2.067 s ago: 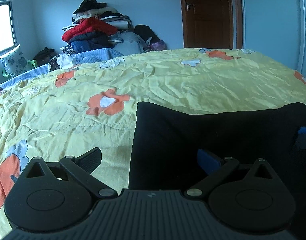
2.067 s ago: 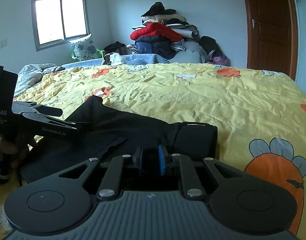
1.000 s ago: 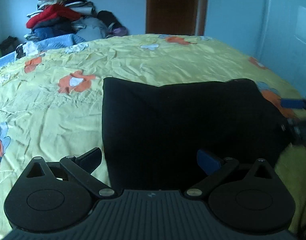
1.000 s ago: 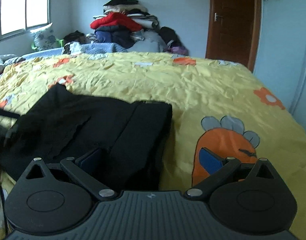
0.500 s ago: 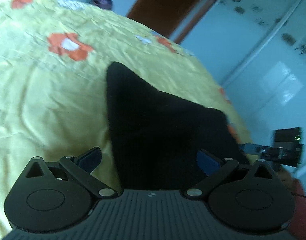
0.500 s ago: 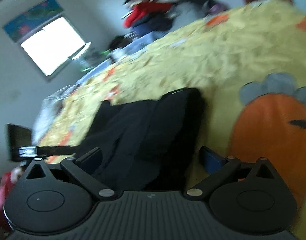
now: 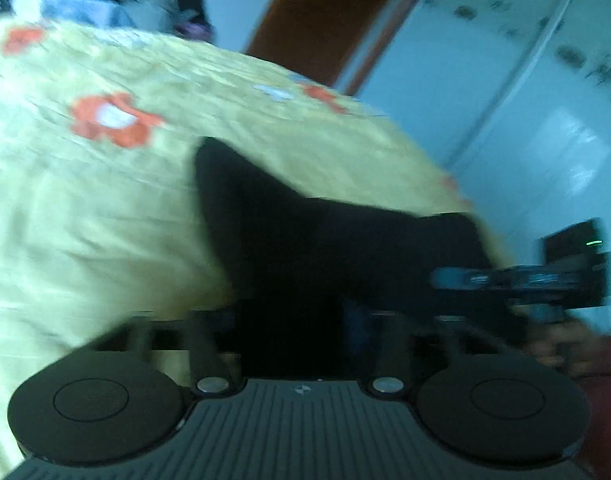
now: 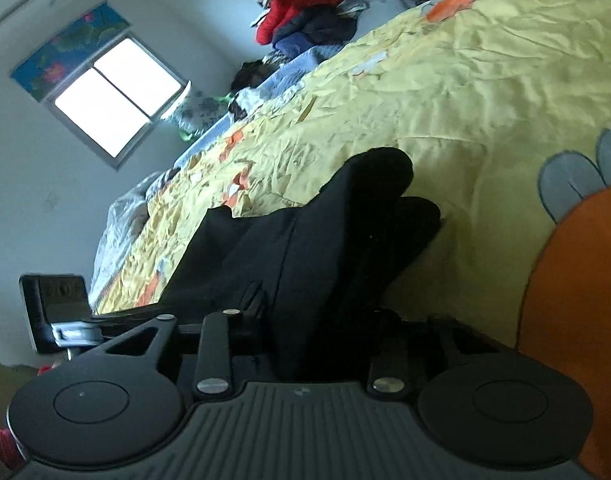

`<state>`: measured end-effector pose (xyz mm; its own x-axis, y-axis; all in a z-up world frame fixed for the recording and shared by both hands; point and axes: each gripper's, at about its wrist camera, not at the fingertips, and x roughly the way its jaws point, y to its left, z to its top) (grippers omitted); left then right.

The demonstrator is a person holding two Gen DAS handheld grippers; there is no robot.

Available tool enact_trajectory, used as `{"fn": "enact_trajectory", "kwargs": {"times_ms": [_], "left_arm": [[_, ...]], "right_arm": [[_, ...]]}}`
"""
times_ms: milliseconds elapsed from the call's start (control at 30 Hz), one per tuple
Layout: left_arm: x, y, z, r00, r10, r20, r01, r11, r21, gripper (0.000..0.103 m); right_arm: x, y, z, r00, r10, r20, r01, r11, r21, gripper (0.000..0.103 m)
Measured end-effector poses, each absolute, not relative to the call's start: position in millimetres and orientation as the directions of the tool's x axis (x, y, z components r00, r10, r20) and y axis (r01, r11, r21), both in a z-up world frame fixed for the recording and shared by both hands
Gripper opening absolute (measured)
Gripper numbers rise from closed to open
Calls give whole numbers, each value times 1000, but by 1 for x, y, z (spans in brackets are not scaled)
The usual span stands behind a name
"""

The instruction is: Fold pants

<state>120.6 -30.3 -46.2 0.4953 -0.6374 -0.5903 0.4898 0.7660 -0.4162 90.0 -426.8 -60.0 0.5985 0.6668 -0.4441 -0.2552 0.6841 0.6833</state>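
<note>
Left gripper: your jaws are drawn in against the near edge of the black pants; blur hides the fingertips.
Right gripper: your jaws pinch a raised fold of the same cloth.
Pants: bunched on the yellow bedspread, both tools at the near hem.

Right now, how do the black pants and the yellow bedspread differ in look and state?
The pants are plain black; the bedspread is yellow with orange flower prints. The pants are folded into a thick bundle, and both the left gripper and the right gripper have their jaws closed on its near edge; the bedspread lies spread out and wrinkled, ungripped. Both are soft cloth on the bed.
</note>
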Motion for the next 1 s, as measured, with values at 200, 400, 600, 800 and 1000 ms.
{"fn": "enact_trajectory", "kwargs": {"times_ms": [200, 400, 600, 800, 1000], "left_arm": [[115, -3, -36, 542, -656, -526, 448, 755, -479, 19], [105, 24, 1, 649, -604, -463, 457, 796, -397, 18], [136, 59, 21, 711, -499, -496, 370, 865, -340, 19], [166, 62, -17, 719, -258, -645, 225, 965, -135, 39], [130, 68, 2, 773, -192, -605, 172, 981, -91, 78]], "right_arm": [[73, -416, -40, 653, 653, -385, -263, 671, 693, 24], [83, -382, 3, 649, 699, -300, -379, 639, 669, 24], [132, -339, 9, 620, 731, -287, -419, 617, 666, 24], [180, -303, -33, 599, 561, -571, -225, 803, 552, 45], [138, -351, -18, 757, 342, -556, -75, 892, 446, 67]]}}
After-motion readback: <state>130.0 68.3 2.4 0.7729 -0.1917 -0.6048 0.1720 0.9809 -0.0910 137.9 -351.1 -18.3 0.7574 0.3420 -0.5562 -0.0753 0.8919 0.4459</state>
